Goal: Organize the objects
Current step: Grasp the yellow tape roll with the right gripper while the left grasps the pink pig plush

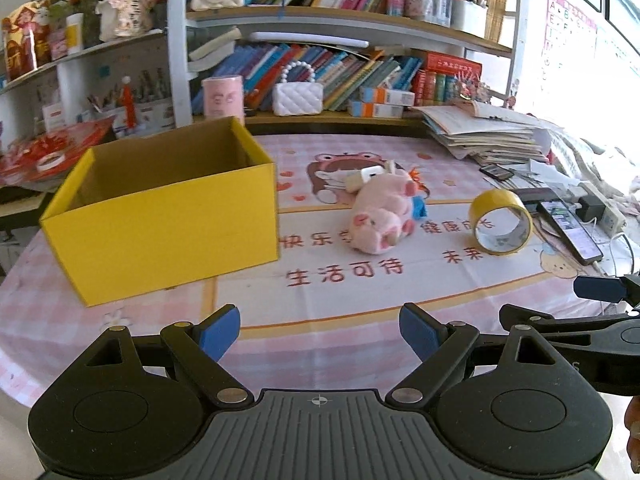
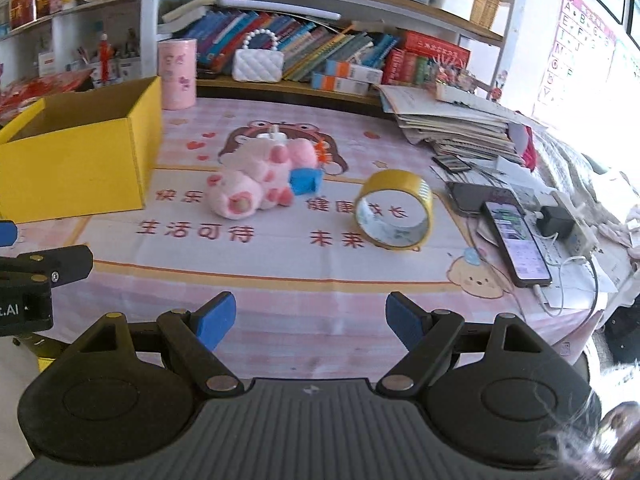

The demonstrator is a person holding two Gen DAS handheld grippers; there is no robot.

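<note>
An open yellow cardboard box (image 1: 168, 216) stands on the left of the table; it also shows in the right wrist view (image 2: 72, 164). A pink plush pig (image 1: 384, 212) lies on its side in the middle, with a small white and tan object (image 1: 362, 178) behind it. The pig also shows in the right wrist view (image 2: 256, 184). A roll of yellow tape (image 1: 502, 222) stands on edge to the right of it (image 2: 396, 210). My left gripper (image 1: 320, 334) is open and empty, near the front edge. My right gripper (image 2: 310, 320) is open and empty, short of the pig and tape.
A phone (image 2: 516, 238) on a cable, a second phone, a charger and a paper stack (image 2: 452, 120) crowd the table's right side. A pink cylinder (image 2: 177, 74) and a white quilted bag (image 2: 258, 65) stand at the back by the bookshelf. Red clutter lies left of the box.
</note>
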